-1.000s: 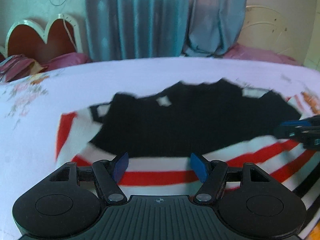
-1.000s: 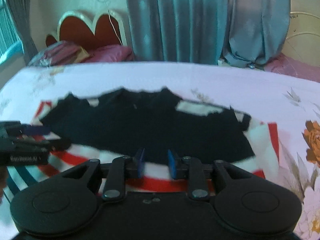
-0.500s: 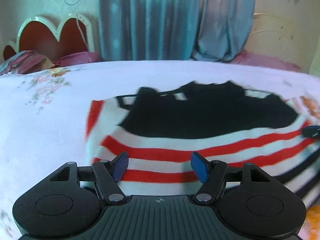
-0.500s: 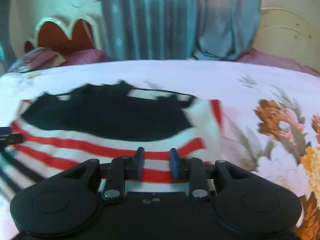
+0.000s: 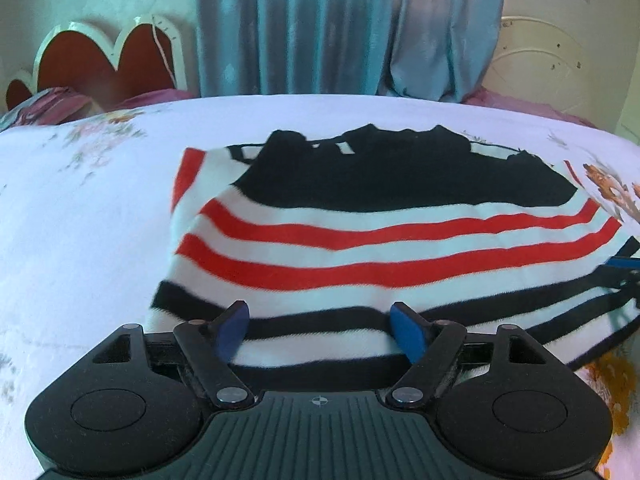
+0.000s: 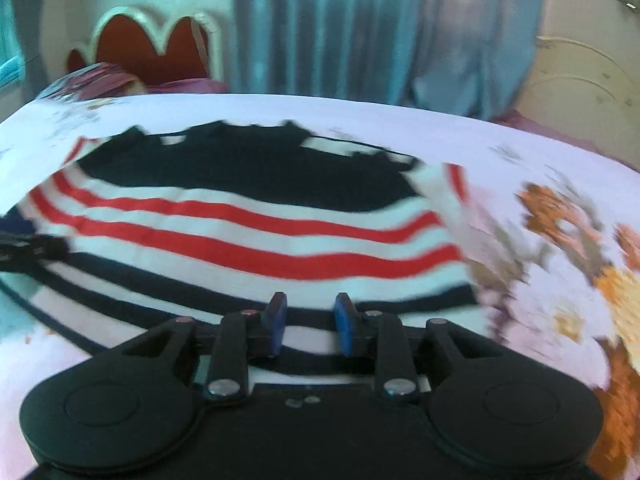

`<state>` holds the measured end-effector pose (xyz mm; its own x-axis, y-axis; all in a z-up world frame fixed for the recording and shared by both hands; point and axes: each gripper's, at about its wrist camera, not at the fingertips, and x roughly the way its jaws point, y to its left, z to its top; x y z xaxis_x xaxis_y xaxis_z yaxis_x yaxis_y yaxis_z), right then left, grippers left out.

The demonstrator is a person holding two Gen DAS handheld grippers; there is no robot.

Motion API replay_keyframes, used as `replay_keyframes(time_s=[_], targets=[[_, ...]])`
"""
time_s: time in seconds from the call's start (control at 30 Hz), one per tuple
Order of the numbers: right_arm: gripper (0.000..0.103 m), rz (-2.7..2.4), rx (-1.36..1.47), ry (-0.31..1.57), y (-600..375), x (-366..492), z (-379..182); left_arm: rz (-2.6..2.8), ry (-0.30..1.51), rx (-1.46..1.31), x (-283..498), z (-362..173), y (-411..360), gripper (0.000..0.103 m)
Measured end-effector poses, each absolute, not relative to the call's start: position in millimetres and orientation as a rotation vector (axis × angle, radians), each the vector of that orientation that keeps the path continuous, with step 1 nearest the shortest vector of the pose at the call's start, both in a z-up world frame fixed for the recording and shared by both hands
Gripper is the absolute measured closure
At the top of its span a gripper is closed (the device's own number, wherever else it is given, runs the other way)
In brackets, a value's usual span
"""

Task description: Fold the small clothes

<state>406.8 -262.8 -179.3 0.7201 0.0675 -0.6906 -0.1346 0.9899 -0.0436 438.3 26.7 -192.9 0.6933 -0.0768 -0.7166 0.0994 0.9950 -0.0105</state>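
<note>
Striped knit sweater (image 5: 360, 248) lies flat on bed (image 5: 80, 220), mid-frame; soft, limp, best pinched at hem corners. Left hand-held gripper (image 5: 320, 330) opening, empty; right hand-held gripper (image 6: 310, 322) narrowly parted, empty.

Bedsheet (image 5: 80, 220) lies bare and flat left of the striped shirt (image 5: 360, 248) and beyond it — free room there. Right of shirt in the right wrist view, sheet looks bare too, though blurred. Far edge blocked: headboard (image 5: 112, 60), pillows (image 5: 48, 100), curtains (image 5: 340, 28).
</note>
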Motion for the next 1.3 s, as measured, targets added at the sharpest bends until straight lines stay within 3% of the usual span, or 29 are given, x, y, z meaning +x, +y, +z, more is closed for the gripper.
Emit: replay_keyframes(time_s=[0.3,0.57,1.3], targets=[[0.076,0.053,-0.026,0.763,-264,382,-171,-0.094,0.789,0.061,409,-183,12,0.026],[0.075,0.01,-0.136,0.849,-245,389,-183,-0.069,0.847,0.039,408,-200,13,0.026],[0.074,0.075,-0.188,0.785,-248,378,-191,-0.046,0.863,0.074,412,-202,6,0.019]])
